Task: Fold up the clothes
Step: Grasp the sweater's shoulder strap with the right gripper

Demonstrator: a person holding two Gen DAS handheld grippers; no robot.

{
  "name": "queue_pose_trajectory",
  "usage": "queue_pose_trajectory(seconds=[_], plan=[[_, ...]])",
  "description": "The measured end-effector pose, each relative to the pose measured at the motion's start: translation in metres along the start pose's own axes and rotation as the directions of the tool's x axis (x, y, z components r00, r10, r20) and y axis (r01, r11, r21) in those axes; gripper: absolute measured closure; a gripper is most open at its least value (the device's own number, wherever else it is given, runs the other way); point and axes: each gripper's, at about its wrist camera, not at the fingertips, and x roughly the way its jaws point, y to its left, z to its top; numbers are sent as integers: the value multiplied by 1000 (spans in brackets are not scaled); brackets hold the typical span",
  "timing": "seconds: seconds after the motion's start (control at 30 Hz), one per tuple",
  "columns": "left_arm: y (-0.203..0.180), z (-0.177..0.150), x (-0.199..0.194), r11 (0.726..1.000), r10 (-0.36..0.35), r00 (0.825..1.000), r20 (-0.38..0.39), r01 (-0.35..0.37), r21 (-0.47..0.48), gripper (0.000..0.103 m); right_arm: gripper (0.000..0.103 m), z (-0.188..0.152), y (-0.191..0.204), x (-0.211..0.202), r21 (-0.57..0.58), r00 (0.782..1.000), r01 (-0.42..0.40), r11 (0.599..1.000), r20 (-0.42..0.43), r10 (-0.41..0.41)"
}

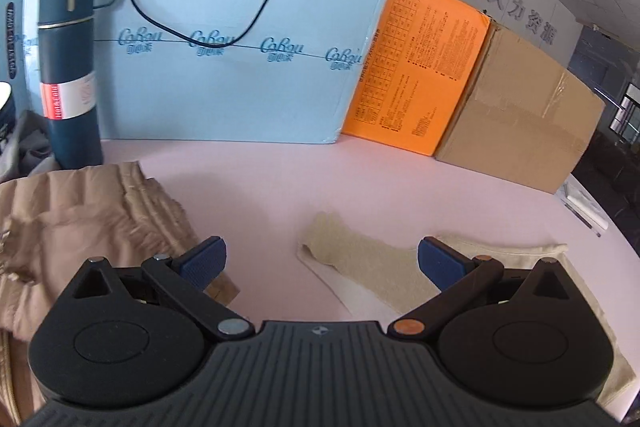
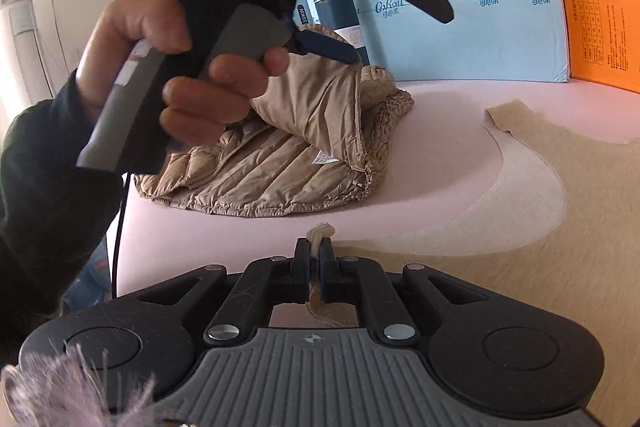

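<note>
A beige sleeveless top [image 2: 520,227] lies flat on the pink table [image 2: 440,131]. My right gripper [image 2: 316,251] is shut on the end of its near shoulder strap, which sticks up between the pads. The other strap [image 1: 348,251] lies just ahead of my left gripper [image 1: 322,261], whose blue pads [image 1: 204,259] stand wide apart with nothing between them. In the right wrist view a hand [image 2: 192,83] holds the left gripper [image 2: 382,27] above a tan quilted jacket [image 2: 280,155], which is bunched at the table's left side. The tan jacket [image 1: 80,219] sits beside the left finger.
A dark blue flask [image 1: 70,67] stands behind the jacket. A light blue box [image 1: 240,47], an orange box [image 1: 416,67] and a cardboard box [image 1: 520,123] wall off the table's far side. A black cable [image 1: 200,35] hangs over the blue box. Papers [image 1: 584,211] lie at the right edge.
</note>
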Motion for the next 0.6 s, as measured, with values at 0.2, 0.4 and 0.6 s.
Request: queue_pose_trajectory(seconds=[0.2,0.4,0.6], plan=[[-13,35,13,978,-206,977,54,208,-29,0,98,0,-8,-3,61,999,-41,997,8,41],[-7,22,98,998,-51,991,-121,56,39,0,98,0,-10,-1,67,998,-60,996,-8,60],[18,5,155,999,-36,979,-201,28,-42,4,98,2,-17,1,98,997,-80,992,-5,81]])
